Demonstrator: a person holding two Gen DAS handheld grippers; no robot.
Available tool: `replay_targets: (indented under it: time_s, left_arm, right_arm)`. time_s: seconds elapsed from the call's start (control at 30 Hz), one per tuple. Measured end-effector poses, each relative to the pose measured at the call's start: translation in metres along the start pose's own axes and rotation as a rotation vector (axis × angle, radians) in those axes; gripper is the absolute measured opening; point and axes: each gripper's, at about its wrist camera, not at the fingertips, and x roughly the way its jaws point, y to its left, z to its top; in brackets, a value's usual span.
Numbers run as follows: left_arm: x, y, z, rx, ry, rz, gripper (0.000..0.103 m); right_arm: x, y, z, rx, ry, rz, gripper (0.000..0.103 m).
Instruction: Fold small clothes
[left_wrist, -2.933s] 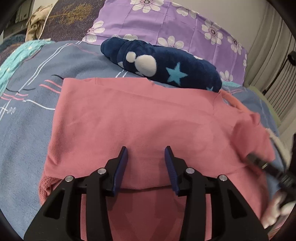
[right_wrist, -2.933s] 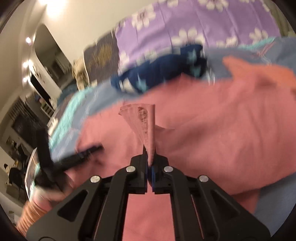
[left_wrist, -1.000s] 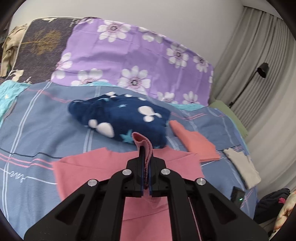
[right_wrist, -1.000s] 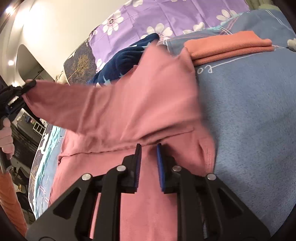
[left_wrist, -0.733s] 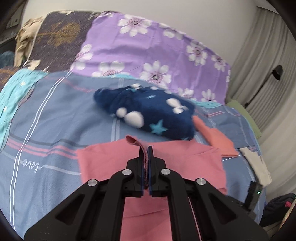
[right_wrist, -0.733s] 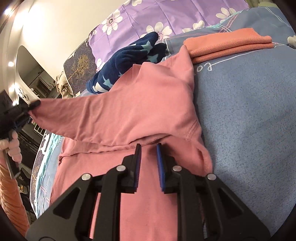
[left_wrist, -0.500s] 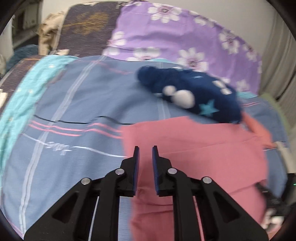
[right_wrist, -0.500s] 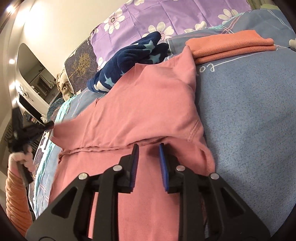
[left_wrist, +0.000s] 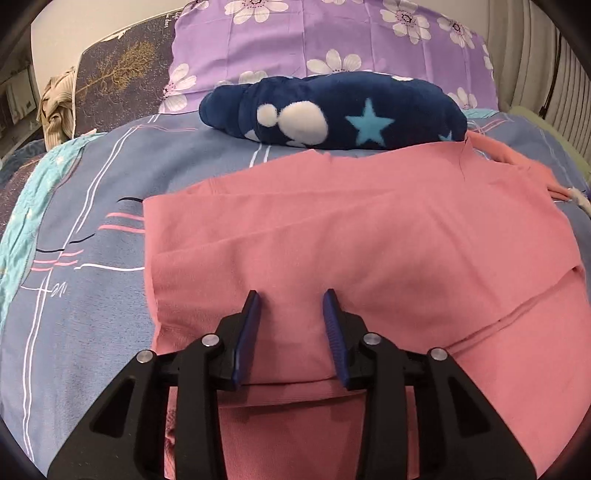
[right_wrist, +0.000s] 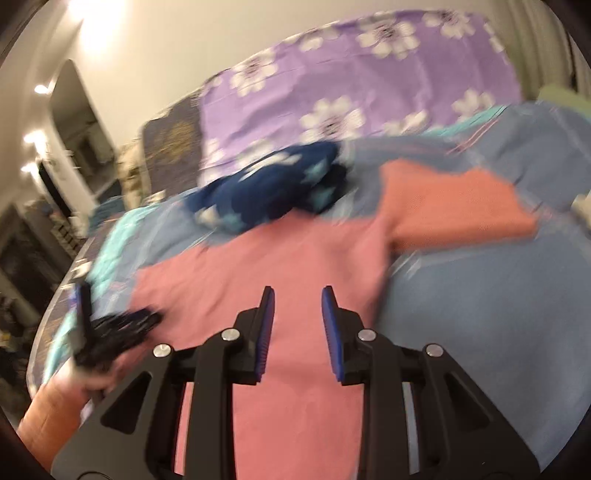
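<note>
Pink garment (left_wrist: 369, 236) lies spread on the bed (left_wrist: 74, 332), on the blue-grey patterned cover, with one layer folded over the lower part; the fold edge runs across just near of the left gripper (left_wrist: 291, 306) tips. Left gripper: jaws apart, have just been opening, blue pads clear of the cloth on both sides, nothing clamped, pink fabric lying flat under the gap. Right gripper (right_wrist: 297, 302): jaws also apart, have just been opening a little further, nothing pinched, garment (right_wrist: 295, 266) flat beneath and beyond it. The right wrist view is motion-blurred, so fine detail there is unreadable. In that view the left gripper (right_wrist: 110, 332) shows at the left edge of the garment as a black smear, held by a hand in an orange sleeve (right_wrist: 48, 413); can't tell from there how its jaws stand. Far of the garment: a rolled navy fleece with stars and white dots (left_wrist: 332, 110), its near edge touching or just overlapping the garment's far hem. Behind that, a purple floral pillow (left_wrist: 332, 40) against the wall. Right of the garment: a folded orange cloth (right_wrist: 454, 206), its left end at the pink garment's far right corner; can't tell if they touch. Teal fabric (left_wrist: 22, 206) along the bed's left edge. Curtains (left_wrist: 535, 55) at far right.
</note>
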Motion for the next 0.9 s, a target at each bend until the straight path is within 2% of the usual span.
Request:
replay_targets:
  time_s: [0.07,0.23,0.27,0.3,0.37,0.4,0.43,0.47,0.5,0.53,0.6,0.63,0.7,0.73,0.77,0.8,0.83,0.9]
  left_arm:
    - [-0.001,0.001,-0.001,-0.002,-0.007,0.001,0.037]
    - [-0.002,-0.004,-0.003,0.019,-0.015,0.03,0.037]
    - [-0.001,-0.005,-0.002,0.021,-0.015,0.034,0.037]
    - [-0.001,-0.006,-0.002,0.023,-0.016,0.036,0.037]
    - [-0.001,-0.007,-0.002,0.021,-0.016,0.033,0.037]
    - [-0.002,-0.007,-0.002,0.018,-0.015,0.028,0.037]
    - [-0.002,-0.006,-0.002,0.016,-0.015,0.026,0.037]
    - [-0.002,-0.006,-0.002,0.015,-0.016,0.025,0.037]
    - [-0.002,-0.007,-0.002,0.016,-0.017,0.027,0.037]
    - [-0.002,-0.007,-0.002,0.018,-0.016,0.029,0.037]
    - [-0.002,-0.008,-0.002,0.022,-0.016,0.034,0.037]
    - [-0.002,-0.008,-0.002,0.023,-0.016,0.035,0.037]
    - [-0.002,-0.008,-0.002,0.022,-0.017,0.034,0.037]
    - [-0.001,-0.008,-0.002,0.02,-0.017,0.032,0.037]
    - [-0.001,-0.007,-0.002,0.019,-0.017,0.032,0.037]
    - [-0.001,-0.008,-0.002,0.021,-0.017,0.034,0.037]
    - [-0.001,-0.008,-0.002,0.023,-0.017,0.036,0.037]
    - [-0.001,-0.009,-0.002,0.026,-0.017,0.041,0.038]
  right_arm:
    - [0.019,-0.017,0.022,0.017,0.017,-0.087,0.022]
    - [0.06,-0.034,0.043,0.061,0.095,-0.12,0.022]
    - [0.067,-0.031,0.043,0.058,0.105,-0.127,0.026]
    - [0.073,-0.028,0.042,0.046,0.113,-0.126,0.035]
    - [0.084,-0.019,0.036,-0.007,0.15,-0.145,0.039]
    - [0.091,-0.014,0.032,-0.047,0.177,-0.176,0.027]
    - [0.097,-0.01,0.03,-0.09,0.196,-0.219,0.003]
    - [0.098,-0.01,0.029,-0.138,0.19,-0.276,0.002]
    - [0.09,-0.015,0.03,-0.135,0.143,-0.286,0.002]
    - [0.081,-0.023,0.035,-0.105,0.093,-0.301,0.0]
    - [0.063,-0.053,0.046,-0.001,0.011,-0.395,0.0]
    - [0.06,-0.063,0.048,0.035,0.011,-0.393,0.0]
    - [0.051,-0.081,0.048,0.116,0.026,-0.275,0.0]
    - [0.046,-0.079,0.045,0.116,0.033,-0.212,0.003]
    - [0.043,-0.074,0.043,0.1,0.038,-0.197,0.006]
    - [0.042,-0.068,0.04,0.079,0.04,-0.184,0.014]
    - [0.042,-0.061,0.038,0.058,0.043,-0.166,0.029]
    - [0.047,-0.045,0.032,0.029,0.058,-0.127,0.039]
